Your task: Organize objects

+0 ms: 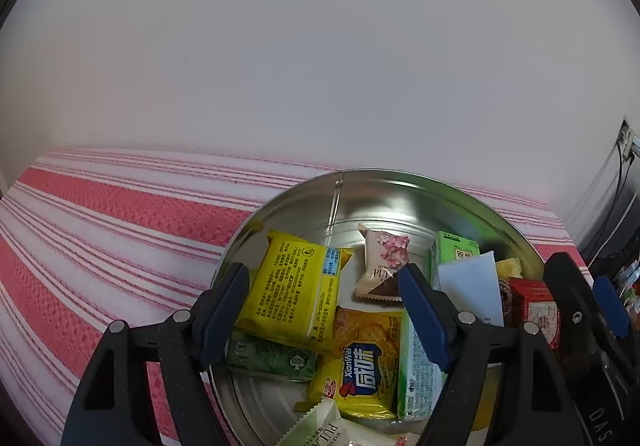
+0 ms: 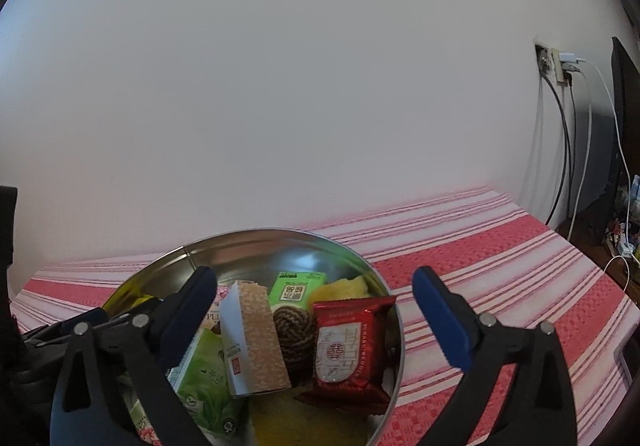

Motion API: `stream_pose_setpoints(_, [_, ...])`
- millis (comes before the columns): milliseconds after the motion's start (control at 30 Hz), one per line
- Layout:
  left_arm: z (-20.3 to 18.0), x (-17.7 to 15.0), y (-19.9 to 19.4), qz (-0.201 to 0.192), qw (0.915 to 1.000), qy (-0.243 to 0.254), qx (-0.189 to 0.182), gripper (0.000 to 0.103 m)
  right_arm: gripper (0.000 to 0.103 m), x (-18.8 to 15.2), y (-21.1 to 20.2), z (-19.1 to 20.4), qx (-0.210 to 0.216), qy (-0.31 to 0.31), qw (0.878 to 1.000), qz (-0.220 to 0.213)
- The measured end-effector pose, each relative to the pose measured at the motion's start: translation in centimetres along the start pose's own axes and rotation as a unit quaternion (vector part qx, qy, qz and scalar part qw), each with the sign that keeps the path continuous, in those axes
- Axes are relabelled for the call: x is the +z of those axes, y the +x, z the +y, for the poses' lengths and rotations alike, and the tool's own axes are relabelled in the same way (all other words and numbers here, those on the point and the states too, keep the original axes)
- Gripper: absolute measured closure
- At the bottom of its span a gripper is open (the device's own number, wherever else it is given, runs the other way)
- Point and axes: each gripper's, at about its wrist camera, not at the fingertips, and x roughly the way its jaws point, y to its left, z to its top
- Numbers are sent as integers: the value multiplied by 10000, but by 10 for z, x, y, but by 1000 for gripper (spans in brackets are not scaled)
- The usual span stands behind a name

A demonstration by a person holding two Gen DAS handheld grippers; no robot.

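Inside, the round metal tin (image 1: 360,181) on the striped counter (image 1: 100,213) is crowded with snack packets: a yellow packet (image 1: 292,286) at nine o'clock, a red packet (image 2: 344,346) at three. Lower packets are cut off. Only the right view shows a brown woven ball (image 2: 294,334). Left gripper (image 1: 324,310) and right gripper (image 2: 316,318) gape wide, holding nothing.

A plain white wall (image 2: 280,65) fills most of both views, evenly lit. Below it lies a red-and-white striped cloth (image 1: 100,213). At the right edge of the right wrist view, a wall socket (image 2: 554,63) holds plugs, with dark and white cables (image 2: 576,149) hanging down beside a dark panel (image 2: 624,117).
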Motion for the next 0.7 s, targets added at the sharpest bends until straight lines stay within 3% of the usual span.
stream_pose_setpoints(233, [-8,-4,-22,-784,9956,401,327,23,0,-1,-16,0,-308,-66,9986,-414])
stream_pose_setpoints(400, [-5,-13,-40,-1346,9861,586,777,12,0,-2,-25,2,-389,-156,9967,-698])
stream_pose_setpoints(700, [3,-20,-38,-1515,9826,591,896,11,0,-5,-33,2,-483,-54,9948,-890])
